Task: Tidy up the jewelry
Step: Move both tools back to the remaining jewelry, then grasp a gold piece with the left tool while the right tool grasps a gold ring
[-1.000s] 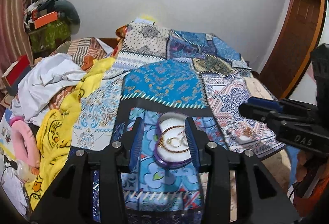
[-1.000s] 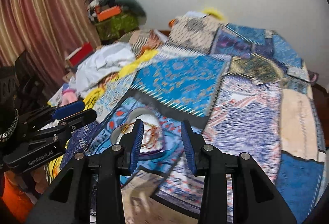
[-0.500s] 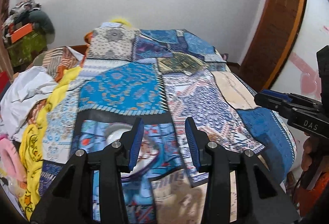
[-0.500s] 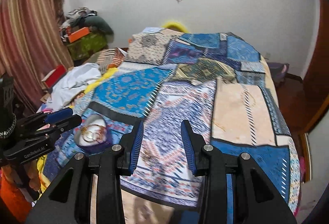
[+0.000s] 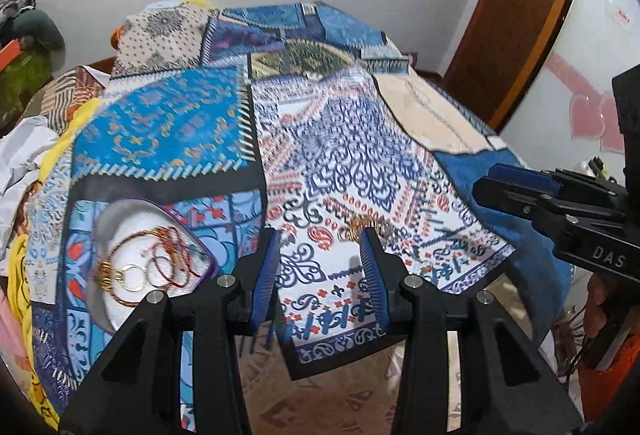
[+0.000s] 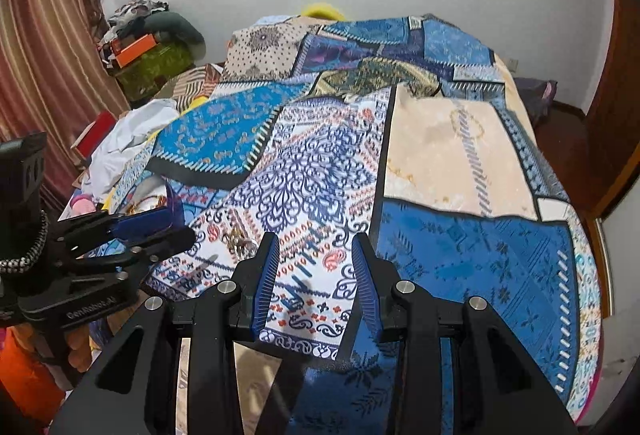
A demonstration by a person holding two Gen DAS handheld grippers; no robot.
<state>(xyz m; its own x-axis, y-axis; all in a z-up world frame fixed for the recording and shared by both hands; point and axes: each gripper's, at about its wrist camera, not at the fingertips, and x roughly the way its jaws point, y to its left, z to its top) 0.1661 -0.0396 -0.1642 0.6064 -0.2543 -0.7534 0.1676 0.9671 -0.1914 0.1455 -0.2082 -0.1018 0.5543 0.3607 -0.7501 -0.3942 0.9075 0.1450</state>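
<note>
My left gripper (image 5: 320, 271) hangs over the near edge of the bed, jaws spread wide and holding nothing. Dead ahead, just past the tips and closer to my right-hand finger, lies the loose jewelry (image 5: 366, 227): a small tangle of gold and silver rings on the white-and-blue patterned patch of the bedspread (image 5: 440, 115). I can't make out any long axis; it looks like a clump, slightly wider than deep.

Off to my left, near the bed's left edge, sits the purple-rimmed tray (image 5: 200, 255) with bangles and a red cord already coiled inside. I judge the clump belongs there too.

My right gripper (image 6: 316, 275) is also spread wide and empty. From its view the same tangle (image 6: 240, 241) lies forward and left, beyond its left finger. So the left one is nearer and better lined up; I'd call this its pick.

Nothing stands between the left tips and the rings, only flat cloth. The risk, as I read it: thin pieces on soft fabric, so the fingers may pinch bedspread with them. The right gripper hovers close by on the right side, not in the path.
</note>
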